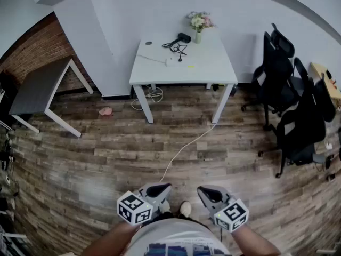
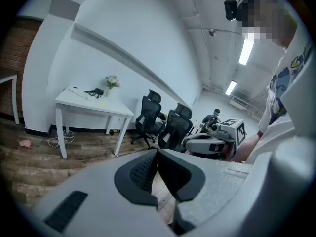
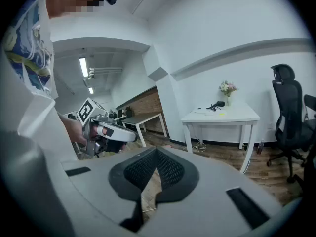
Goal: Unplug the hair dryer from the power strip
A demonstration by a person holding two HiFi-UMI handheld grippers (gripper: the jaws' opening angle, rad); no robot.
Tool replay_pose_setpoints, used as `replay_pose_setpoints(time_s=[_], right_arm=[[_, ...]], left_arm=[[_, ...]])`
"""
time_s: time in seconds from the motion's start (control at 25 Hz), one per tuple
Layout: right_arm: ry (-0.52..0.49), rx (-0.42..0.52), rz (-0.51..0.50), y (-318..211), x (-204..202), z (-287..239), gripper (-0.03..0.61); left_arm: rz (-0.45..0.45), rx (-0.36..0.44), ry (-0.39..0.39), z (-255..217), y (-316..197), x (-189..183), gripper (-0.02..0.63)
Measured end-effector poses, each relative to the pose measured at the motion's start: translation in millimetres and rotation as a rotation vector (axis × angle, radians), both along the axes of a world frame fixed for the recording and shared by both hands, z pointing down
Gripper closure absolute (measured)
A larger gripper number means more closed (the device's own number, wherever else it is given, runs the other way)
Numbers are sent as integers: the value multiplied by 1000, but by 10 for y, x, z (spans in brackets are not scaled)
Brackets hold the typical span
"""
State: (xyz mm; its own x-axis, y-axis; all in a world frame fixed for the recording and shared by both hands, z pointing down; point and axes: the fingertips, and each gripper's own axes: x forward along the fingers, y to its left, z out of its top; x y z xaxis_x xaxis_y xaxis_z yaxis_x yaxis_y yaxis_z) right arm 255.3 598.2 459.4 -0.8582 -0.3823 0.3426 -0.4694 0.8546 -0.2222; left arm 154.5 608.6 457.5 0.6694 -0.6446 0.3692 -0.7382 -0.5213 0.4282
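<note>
I hold both tongs low in front of me, near my waist and well apart from the work. The left tongs (image 1: 164, 187) are closed, their pads meeting at the tips with nothing between them. The right tongs (image 1: 203, 191) are likewise closed and empty. Across the wooden floor (image 1: 106, 159) stands the white bench (image 1: 213, 71). The black hair dryer (image 1: 183, 37) lies towards its back edge, just beside a vase of flowers (image 1: 198, 24). Its dark cord loops towards the white power strip (image 1: 173, 61), which lies nearer the front; the plug is too small to make out. A white cable (image 1: 186, 145) trails over the floor from the bench towards me. Black office chairs (image 1: 282, 68) stand at the right.
</note>
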Motion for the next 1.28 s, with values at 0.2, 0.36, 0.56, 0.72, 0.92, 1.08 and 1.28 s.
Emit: replay_pose_setpoints(time_s=[0.2,0.36,0.56,0.72,0.92,1.08,1.28], right_arm=[[-1,2,-14,-55,-17,-29,581],[-5,2,-28,-89,18,37,581],[-34,-19,-47,-123,-16,60,580],[-38,-17,-42,-275,-117,70,578],[6,16,-30,-572,-325,104,528],[36,6,27,-959,-611,127,532],[47,9,74,-1507,-1123,22,532]], left_arm=[[-14,7,-8,-33,-44,-30,611],[-39,14,-16,-7,-57,-8,611],[-46,12,-39,39,-58,-1,611],[-11,9,-53,107,-168,-34,609],[17,34,-49,144,-566,-239,609],[42,65,-38,122,-1028,-553,609],[75,77,-23,56,-1561,-1109,607]])
